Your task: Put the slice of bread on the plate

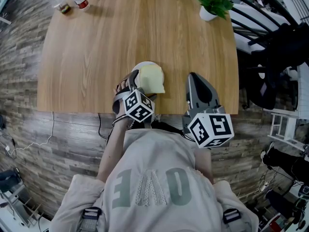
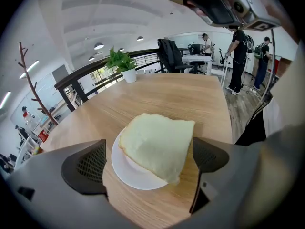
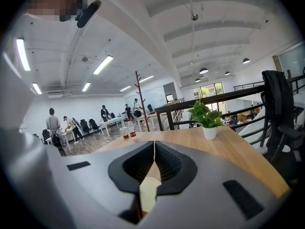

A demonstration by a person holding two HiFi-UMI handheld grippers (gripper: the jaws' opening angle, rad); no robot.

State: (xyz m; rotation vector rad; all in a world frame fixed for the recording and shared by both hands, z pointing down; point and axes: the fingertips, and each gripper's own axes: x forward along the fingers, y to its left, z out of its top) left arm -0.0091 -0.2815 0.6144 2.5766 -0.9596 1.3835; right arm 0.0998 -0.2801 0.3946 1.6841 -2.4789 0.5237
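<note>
Over plank floor (image 1: 29,144), wooden table (image 1: 96,57), plate (image 2: 125,168), potted plant (image 1: 212,3)

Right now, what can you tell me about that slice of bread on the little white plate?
The pale cream, soft-looking slice of bread is roughly square and whole. It lies slightly tilted on the small round white plate, one corner hanging past the rim over the light wooden table. The open left claw has its pads on either side without squeezing it.
</note>
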